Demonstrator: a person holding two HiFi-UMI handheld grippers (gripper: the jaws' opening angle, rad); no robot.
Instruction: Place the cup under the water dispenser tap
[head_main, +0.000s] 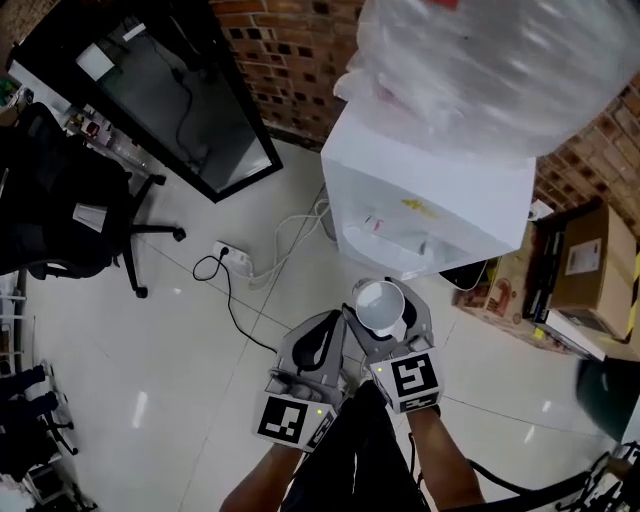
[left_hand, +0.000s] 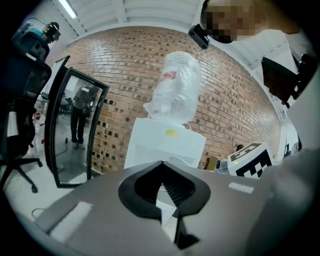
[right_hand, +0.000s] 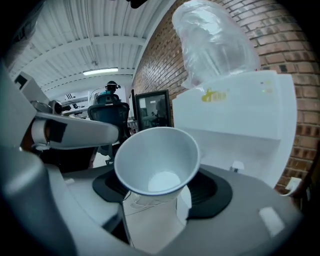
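A white cup (head_main: 380, 305) (right_hand: 157, 160) stands upright between the jaws of my right gripper (head_main: 383, 312) (right_hand: 160, 192), which is shut on its lower wall. The cup is empty. Ahead of it stands the white water dispenser (head_main: 430, 190) (right_hand: 235, 125) (left_hand: 165, 145), with a plastic-wrapped bottle (head_main: 490, 60) on top. Its taps (head_main: 375, 222) sit in a recess on the front, apart from the cup and beyond it. My left gripper (head_main: 322, 325) (left_hand: 161, 164) hangs close beside the right one, on its left, shut with nothing in it.
A brick wall (head_main: 290, 50) runs behind the dispenser. A dark glass panel (head_main: 170, 100) and a black office chair (head_main: 60, 210) stand at the left. A power strip with cables (head_main: 232, 257) lies on the white tiled floor. Cardboard boxes (head_main: 590, 260) are stacked at the right.
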